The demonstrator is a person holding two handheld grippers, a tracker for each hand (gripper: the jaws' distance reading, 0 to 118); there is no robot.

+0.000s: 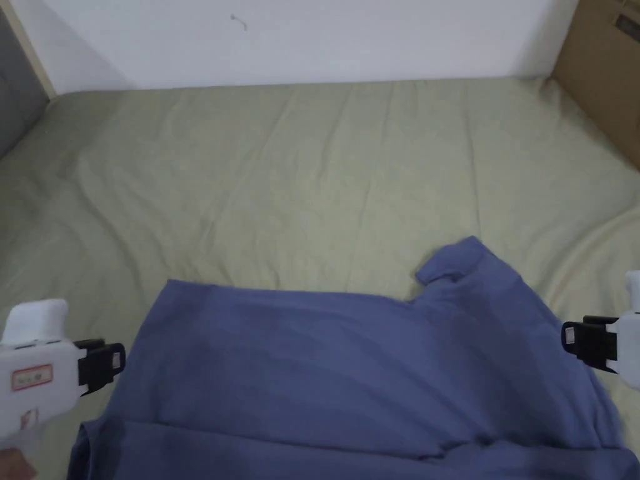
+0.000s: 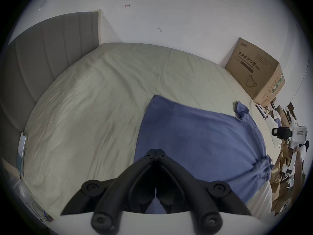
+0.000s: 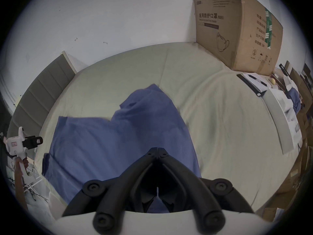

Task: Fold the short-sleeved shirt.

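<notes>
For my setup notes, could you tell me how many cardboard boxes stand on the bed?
1: the cardboard box stands on the bed at its far right corner, against the wall. Others may be out of frame.

Blue shirt [image 1: 350, 369] spread on green sheet [image 1: 281, 175]; left tongs [image 1: 115, 361] and right tongs [image 1: 570, 337] flanking it, cardboard box [image 1: 603, 69] far right

A bedroom: a sheeted bed [image 1: 300, 175], padded headboard [image 2: 50, 55], cardboard box [image 3: 237, 28] against the wall.

Pale green bed [image 1: 300, 169] against white wall [image 1: 312, 37], seemingly padded grey headboard [image 2: 50, 52].
</notes>
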